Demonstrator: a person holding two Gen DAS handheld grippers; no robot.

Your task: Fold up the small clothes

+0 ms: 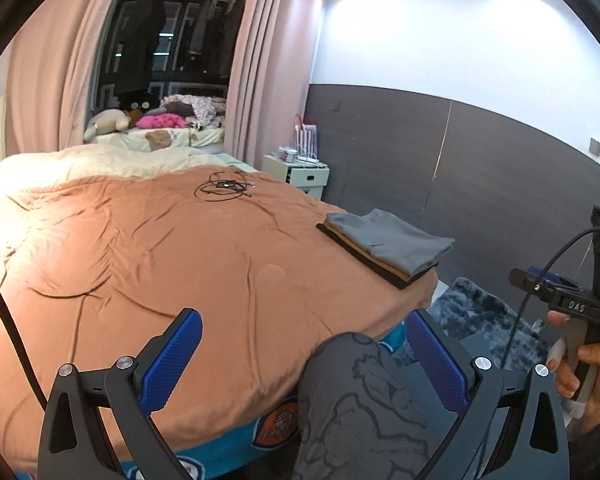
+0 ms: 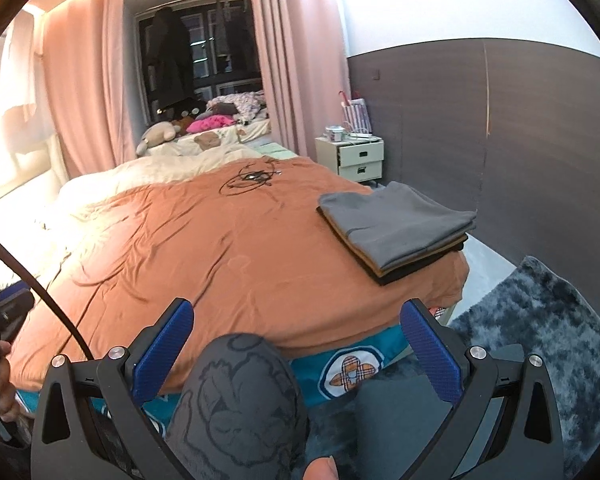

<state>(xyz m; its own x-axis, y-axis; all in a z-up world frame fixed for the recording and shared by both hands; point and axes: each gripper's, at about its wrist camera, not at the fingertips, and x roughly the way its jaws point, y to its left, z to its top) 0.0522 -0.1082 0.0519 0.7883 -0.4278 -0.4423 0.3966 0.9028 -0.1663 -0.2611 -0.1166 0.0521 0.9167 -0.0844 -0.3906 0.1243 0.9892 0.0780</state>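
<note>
A stack of folded clothes point(image 1: 388, 246), grey on top with tan and black below, lies at the right corner of the orange bedspread point(image 1: 180, 260); it also shows in the right wrist view point(image 2: 400, 226). My left gripper point(image 1: 300, 354) is open and empty, held above the near edge of the bed over the person's knee point(image 1: 360, 400). My right gripper point(image 2: 296, 342) is open and empty, also near the bed's front edge above a knee point(image 2: 240, 392). The right gripper's body shows at the right in the left wrist view point(image 1: 580, 308).
A coiled black cable point(image 1: 222, 188) lies on the far part of the bedspread. A white nightstand point(image 2: 360, 156) stands by the dark wall panel. A dark shaggy rug point(image 2: 540, 340) covers the floor on the right. Soft toys and laundry point(image 1: 160, 120) lie by the window.
</note>
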